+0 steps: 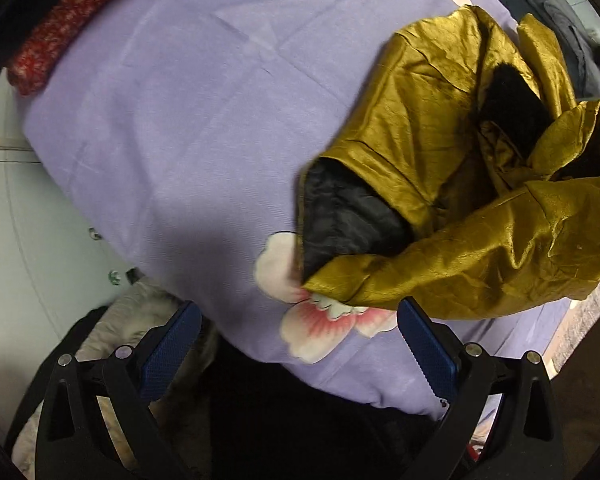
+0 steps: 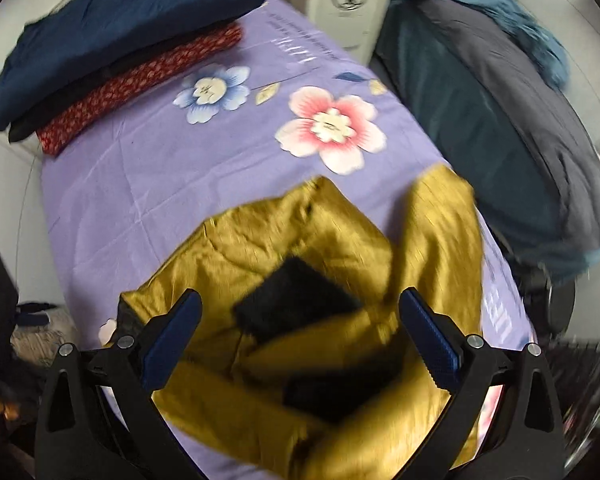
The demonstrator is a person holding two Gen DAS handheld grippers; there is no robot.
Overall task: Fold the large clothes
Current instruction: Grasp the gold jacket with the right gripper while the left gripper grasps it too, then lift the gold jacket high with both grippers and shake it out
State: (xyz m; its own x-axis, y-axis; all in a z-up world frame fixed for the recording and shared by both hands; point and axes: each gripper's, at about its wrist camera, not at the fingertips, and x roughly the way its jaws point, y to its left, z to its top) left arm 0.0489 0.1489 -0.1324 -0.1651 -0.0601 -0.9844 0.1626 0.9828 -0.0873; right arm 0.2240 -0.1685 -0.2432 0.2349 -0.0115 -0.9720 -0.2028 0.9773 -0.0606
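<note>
Soft indoor light; right wrist view motion-blurred, left sharper, both fisheye-bent with dark corners.

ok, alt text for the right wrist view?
A crumpled gold jacket with black lining lies on a purple flowered sheet, below the open right gripper. Folded navy and red clothes sit at the far left corner; the picture is motion-blurred.

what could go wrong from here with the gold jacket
1. The jacket lies bunched, with its black lining turned out; a grab by either open gripper (left, right) could pinch several layers and fold it crooked.
2. Its sleeve sits near the sheet's edge, beside the dark pile; spreading could push it off.
3. The fingers might catch the sheet together with the glossy fabric.
</note>
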